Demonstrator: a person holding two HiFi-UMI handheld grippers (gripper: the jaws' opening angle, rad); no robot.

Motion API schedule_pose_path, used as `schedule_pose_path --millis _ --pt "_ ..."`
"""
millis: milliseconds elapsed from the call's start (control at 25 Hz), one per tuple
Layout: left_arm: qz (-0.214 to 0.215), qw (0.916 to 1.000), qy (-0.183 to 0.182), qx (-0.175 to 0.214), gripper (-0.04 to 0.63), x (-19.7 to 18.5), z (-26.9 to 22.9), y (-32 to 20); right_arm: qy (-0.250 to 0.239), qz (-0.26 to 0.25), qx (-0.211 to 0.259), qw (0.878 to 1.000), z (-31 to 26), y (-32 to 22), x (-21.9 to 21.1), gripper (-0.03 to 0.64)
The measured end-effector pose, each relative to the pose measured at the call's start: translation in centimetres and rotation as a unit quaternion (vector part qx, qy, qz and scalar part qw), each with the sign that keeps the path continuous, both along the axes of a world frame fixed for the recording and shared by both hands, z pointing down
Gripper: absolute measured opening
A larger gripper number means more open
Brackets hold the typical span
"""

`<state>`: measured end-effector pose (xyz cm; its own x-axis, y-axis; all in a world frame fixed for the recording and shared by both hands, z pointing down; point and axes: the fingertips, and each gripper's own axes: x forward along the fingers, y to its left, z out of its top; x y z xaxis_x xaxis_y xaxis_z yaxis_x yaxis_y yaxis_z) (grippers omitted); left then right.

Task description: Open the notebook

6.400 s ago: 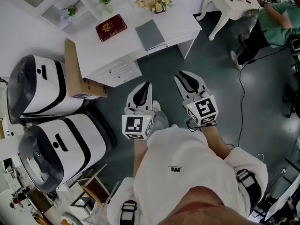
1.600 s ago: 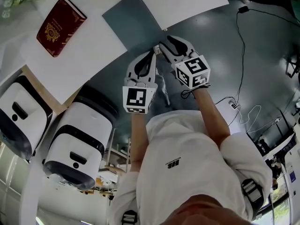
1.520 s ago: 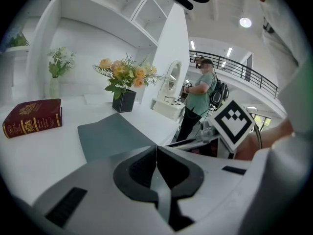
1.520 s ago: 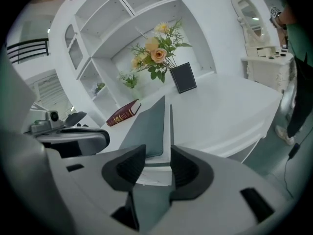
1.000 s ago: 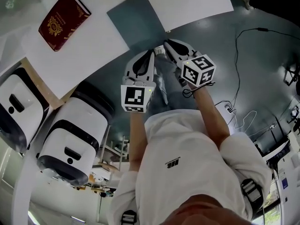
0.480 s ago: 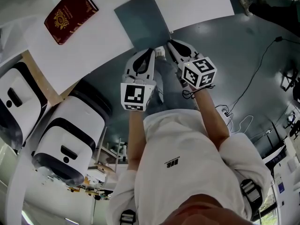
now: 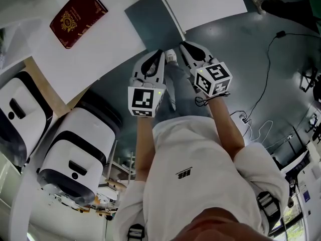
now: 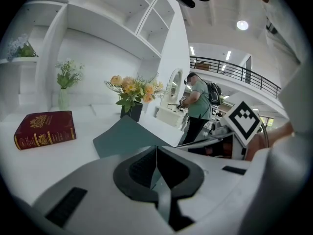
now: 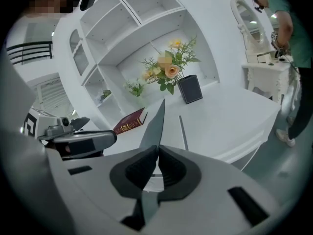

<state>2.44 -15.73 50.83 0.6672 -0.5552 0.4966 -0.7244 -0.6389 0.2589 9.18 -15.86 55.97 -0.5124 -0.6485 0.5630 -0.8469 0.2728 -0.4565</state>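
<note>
The grey-green notebook [image 7: 150, 16] lies at the near edge of the white table [image 7: 100, 49]. Its thin cover [image 8: 124, 136] is raised at the near edge, and a pale line of pages shows along its right side in the head view. My left gripper [image 7: 160, 51] is shut on that cover's near edge, and in the left gripper view [image 8: 156, 153] the sheet runs up out of the jaws. Close beside it, my right gripper [image 7: 183, 45] is shut on the same edge. From the right gripper view [image 9: 157, 153] the cover [image 9: 154, 124] shows nearly edge-on.
A dark red book [image 7: 77, 16] lies left of the notebook. A flower pot [image 9: 190, 89] stands at the table's back under white shelves. Two white-and-black machines [image 7: 75, 149] stand at the left, a cable [image 7: 266, 84] lies on the floor, and a person in green [image 8: 198, 102] stands at another table.
Both grippers have risen a little together, holding the cover's near edge, and the cover has lifted further off the pages. The red book has not moved.
</note>
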Motion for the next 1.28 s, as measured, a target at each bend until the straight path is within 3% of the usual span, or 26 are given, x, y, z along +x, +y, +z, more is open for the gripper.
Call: schedule_pose_path --millis 320,680,1280 --pt "-0.001 0.9999 0.009 0.005 0.000 -1.8 -0.9 0.4 0.016 0.002 0.019 1.000 -2.0 0.2 -1.1 0.006" --pt "-0.012 0.9998 0.014 0.007 0.000 -3.9 -1.3 1.1 0.029 -0.017 0.055 0.998 -4.2 0.7 -3.4 0.005" --pt "-0.045 0.9985 0.022 0.023 0.000 -7.1 -2.6 1.5 0.041 -0.056 0.075 0.995 -6.6 1.3 -6.8 0.005"
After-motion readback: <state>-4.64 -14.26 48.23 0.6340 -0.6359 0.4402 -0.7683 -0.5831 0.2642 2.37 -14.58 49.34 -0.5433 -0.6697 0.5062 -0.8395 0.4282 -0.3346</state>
